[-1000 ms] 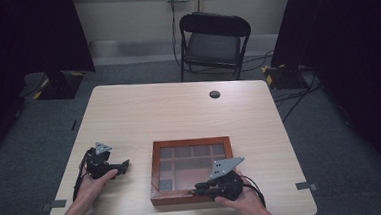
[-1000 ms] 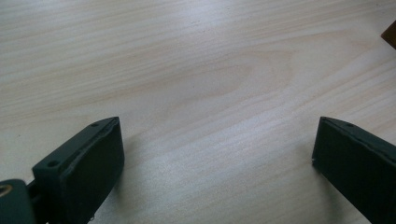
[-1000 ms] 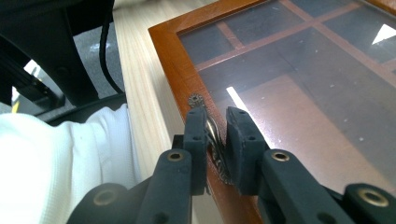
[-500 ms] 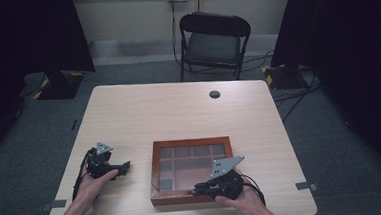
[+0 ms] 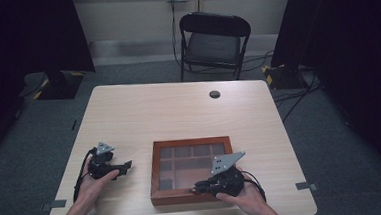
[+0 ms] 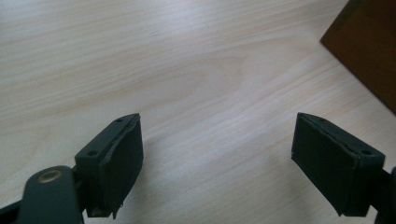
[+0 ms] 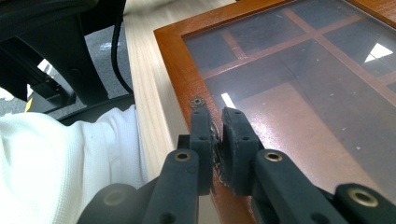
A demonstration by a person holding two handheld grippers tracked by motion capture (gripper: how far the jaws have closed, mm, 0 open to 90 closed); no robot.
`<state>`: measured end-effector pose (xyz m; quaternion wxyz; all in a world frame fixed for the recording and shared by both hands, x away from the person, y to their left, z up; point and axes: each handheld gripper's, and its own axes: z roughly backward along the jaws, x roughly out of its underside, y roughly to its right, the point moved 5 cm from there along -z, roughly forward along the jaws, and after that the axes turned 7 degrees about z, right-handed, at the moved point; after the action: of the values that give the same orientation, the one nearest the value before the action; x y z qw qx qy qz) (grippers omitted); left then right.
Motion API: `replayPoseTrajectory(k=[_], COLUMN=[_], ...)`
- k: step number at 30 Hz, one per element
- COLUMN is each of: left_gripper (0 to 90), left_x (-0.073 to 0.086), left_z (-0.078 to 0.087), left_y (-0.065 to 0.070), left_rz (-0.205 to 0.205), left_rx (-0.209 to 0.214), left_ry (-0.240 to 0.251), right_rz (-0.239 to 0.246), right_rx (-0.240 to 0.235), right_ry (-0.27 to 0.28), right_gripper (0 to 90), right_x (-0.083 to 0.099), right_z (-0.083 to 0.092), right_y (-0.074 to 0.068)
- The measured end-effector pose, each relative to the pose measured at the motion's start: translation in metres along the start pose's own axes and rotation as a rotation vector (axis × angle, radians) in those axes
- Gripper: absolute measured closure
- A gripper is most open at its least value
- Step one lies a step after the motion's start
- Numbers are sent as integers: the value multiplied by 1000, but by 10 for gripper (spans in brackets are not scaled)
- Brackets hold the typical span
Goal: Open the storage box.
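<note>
On the pale, fine-grained wood table (image 5: 179, 113) sits a flat, square box (image 5: 158, 162) with a reddish-brown frame, near the front edge and a little right of centre. Its lid is a glass pane (image 7: 299, 93), dusty and glinting, and under it wooden dividers mark out square compartments.

The right gripper (image 5: 199, 188) lies low at the box's near edge, pointing left along it. Up close, its matte black fingers (image 7: 236, 135) are pressed nearly together, with something thin and ragged caught between them right at the frame's lip; what it is, I cannot tell. A small dark metal fitting (image 7: 198, 101) sits on the frame just ahead of the tips. A white ribbed sleeve (image 7: 60, 163) shows to the left of them.

The left gripper (image 5: 127, 166) rests in an open hand (image 5: 90, 181) on the table's left side, apart from the box, pointing toward it. Its fingers (image 6: 116, 163) are spread wide, flat rubbery pads facing each other over bare table, and a corner of the box shows at upper right.

Far side: a small round black disc (image 5: 214, 94) on the table, a black folding chair (image 5: 212, 41) behind it.
</note>
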<state>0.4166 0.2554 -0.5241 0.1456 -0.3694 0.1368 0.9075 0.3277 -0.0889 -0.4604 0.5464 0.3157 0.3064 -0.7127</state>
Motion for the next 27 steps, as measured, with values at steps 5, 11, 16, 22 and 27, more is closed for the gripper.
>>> replayPoseTrajectory(k=[5,11,16,22,27], left_gripper=[162,160,162,165,164], left_x=[-1,-3,-4,-4,-4], left_z=[7,12,14,18,20], left_y=[12,31,40,51,62], left_rz=[-8,-59,-78,-108,-136], left_rx=[54,141,169,202,245], left_ry=[12,31,49,51,60], right_rz=[-9,-12,-14,-19,-13], right_rx=[-2,-10,-16,-16,-3], right_ry=[5,14,21,43,52], right_gripper=[835,835,835,836,836], right_x=[-3,-10,-15,-21,-27], right_z=[3,7,11,17,21], right_y=[0,2,3,5,5])
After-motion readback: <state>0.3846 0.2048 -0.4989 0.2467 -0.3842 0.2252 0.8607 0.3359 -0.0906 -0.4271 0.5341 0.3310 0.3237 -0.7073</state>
